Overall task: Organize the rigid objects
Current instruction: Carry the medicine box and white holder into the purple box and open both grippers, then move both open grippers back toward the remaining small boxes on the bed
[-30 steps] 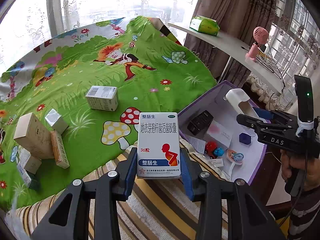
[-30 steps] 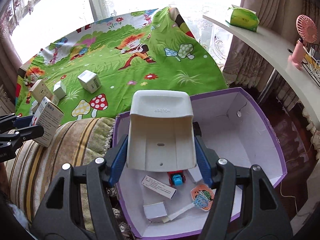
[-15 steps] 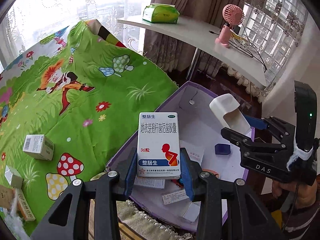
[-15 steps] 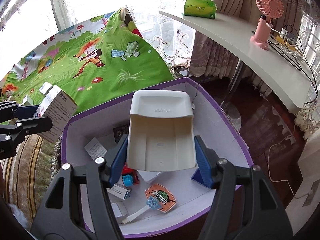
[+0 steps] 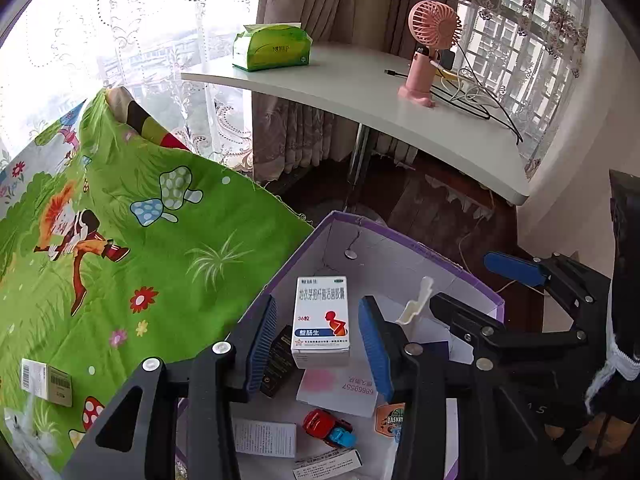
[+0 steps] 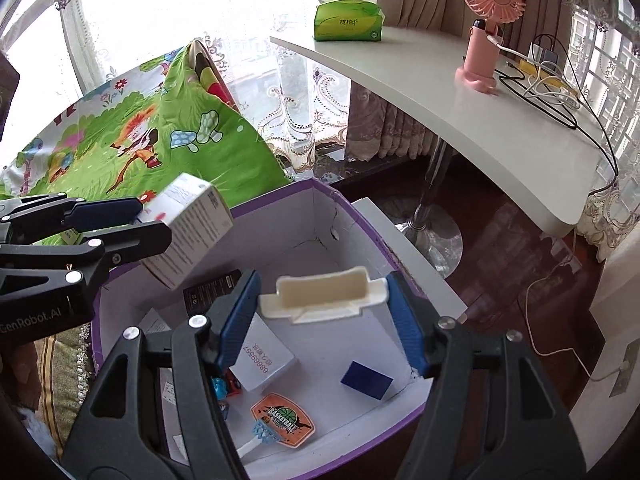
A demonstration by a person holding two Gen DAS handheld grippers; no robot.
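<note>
Left wrist view. A curved white worktop (image 5: 400, 120) runs along a curtained window. It carries a green tissue pack (image 5: 272, 48) and a pink fan (image 5: 428, 52) with trailing black cables. Below it the floor is dark and glossy. A green cartoon-print cloth (image 5: 160, 248) with mushrooms and flowers covers the soft surface at left; a small carton (image 5: 46, 382) lies on it. A purple-edged cardboard box (image 5: 400, 248) with white inner walls sits beside the cloth. The left tongs (image 5: 318, 344) are spread apart over the box. Their ribbed blue pads (image 5: 262, 340) stand clear of the white medicine carton (image 5: 322, 320), which sits between them with a gap on each side; whether it rests on the contents or is in mid-air cannot be told. On the box floor lie a black packet (image 5: 280, 364), a white card with a pink mark (image 5: 336, 390), a red and blue toy car (image 5: 330, 432) and paper leaflets.

Right wrist view. The same white worktop (image 6: 440, 100), tissue pack (image 6: 348, 20) and fan (image 6: 486, 32) appear above the box (image 6: 360, 216). The right tongs (image 6: 322, 320) are spread. A cream plastic tray (image 6: 324, 294), seen edge-on, sits between the blue pads (image 6: 402, 320); its ends lie close to them, and contact cannot be confirmed. Below lie a dark blue block (image 6: 366, 380), a basketball badge (image 6: 284, 420) and a printed white box (image 6: 262, 358). The medicine carton (image 6: 188, 228) is tilted over the box's left wall, beside the left tongs (image 6: 132, 220).
</note>
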